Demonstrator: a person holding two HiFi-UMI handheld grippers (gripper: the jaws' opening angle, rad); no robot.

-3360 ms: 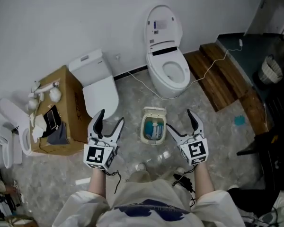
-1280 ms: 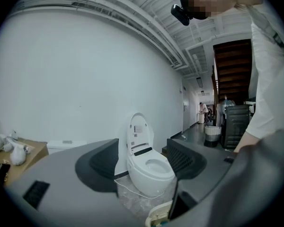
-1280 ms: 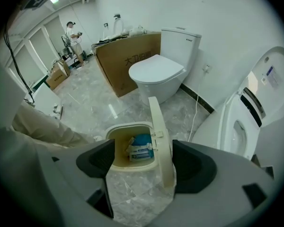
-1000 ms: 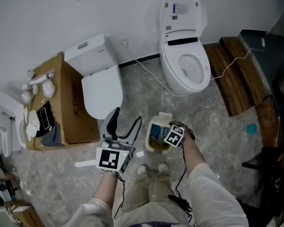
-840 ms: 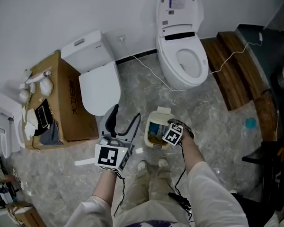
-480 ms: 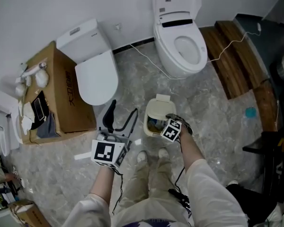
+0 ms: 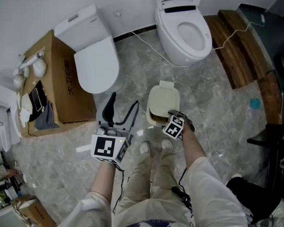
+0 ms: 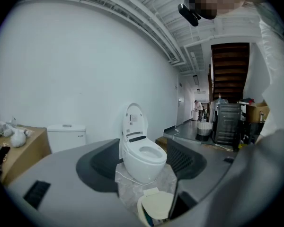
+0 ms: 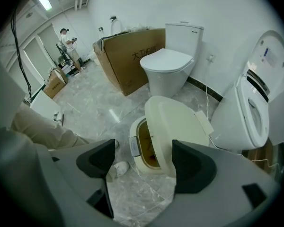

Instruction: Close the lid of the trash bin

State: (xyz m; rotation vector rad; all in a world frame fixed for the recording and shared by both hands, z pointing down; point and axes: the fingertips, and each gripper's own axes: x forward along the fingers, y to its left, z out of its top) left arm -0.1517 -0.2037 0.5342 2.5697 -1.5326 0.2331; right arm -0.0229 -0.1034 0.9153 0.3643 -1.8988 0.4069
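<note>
Likely the lid (image 9: 180, 122) is light, stiff plastic, hinged at its far edge, so press its near edge rather than pinch it. It tilts half-down over the bin (image 9: 146, 168) on the floor (image 7: 213, 108). The right gripper (image 7: 172, 117) hovers above with jaws apart and empty. The left gripper (image 7: 123, 105), left of the bin, is likewise spread and empty.

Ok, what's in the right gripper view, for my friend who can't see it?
A cream trash bin sits on the floor with its lid tipped nearly down, a gap showing. The right gripper's two dark fingers stand apart in front, nothing held. Behind are a closed white toilet and a cardboard box.
</note>
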